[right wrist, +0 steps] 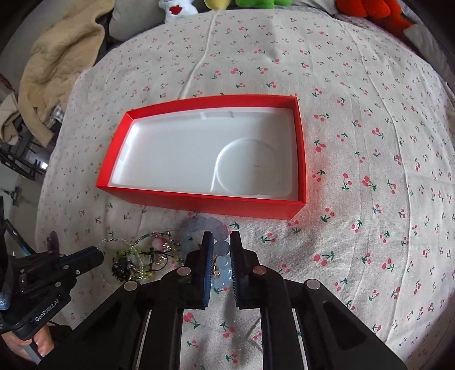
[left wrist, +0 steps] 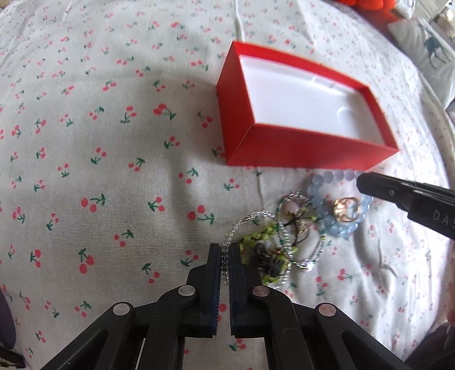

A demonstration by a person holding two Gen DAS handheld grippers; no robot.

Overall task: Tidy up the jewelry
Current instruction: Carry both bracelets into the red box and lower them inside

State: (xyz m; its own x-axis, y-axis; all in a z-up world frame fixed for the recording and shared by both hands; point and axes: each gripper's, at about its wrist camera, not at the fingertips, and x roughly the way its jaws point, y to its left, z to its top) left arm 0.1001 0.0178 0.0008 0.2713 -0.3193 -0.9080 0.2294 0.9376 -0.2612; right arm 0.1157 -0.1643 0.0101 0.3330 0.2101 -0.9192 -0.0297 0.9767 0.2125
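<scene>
Your biggest risk is the tangle. The jewelry lies in one knotted heap on the bed [right wrist: 355, 119], just in front of the red box [right wrist: 199, 203], which is empty so far. Your left hand-held gripper [left wrist: 224, 256] has its fingers pressed nearly together on the clear bead chain [left wrist: 244, 220], and that chain runs into the green beaded strand [left wrist: 264, 236] and the dark charm [left wrist: 266, 257]. Lift it, and I judge the whole clump may come up, then shed pieces short of the box.

Your right hand-held gripper [right wrist: 221, 247] straddles the pale blue bead bracelet [right wrist: 212, 224], with a bead between the fingers; I cannot tell whether they actually press it. Round beads could squirt out of a grip, and the gold ring [left wrist: 347, 209] resting inside the bracelet's loop could be flicked off into a fold.

The cherry-print sheet is soft and creased, so small items may sink and hide. Around it: a beige blanket [right wrist: 57, 65] at one side and plush toys [right wrist: 369, 8] along the far edge.
</scene>
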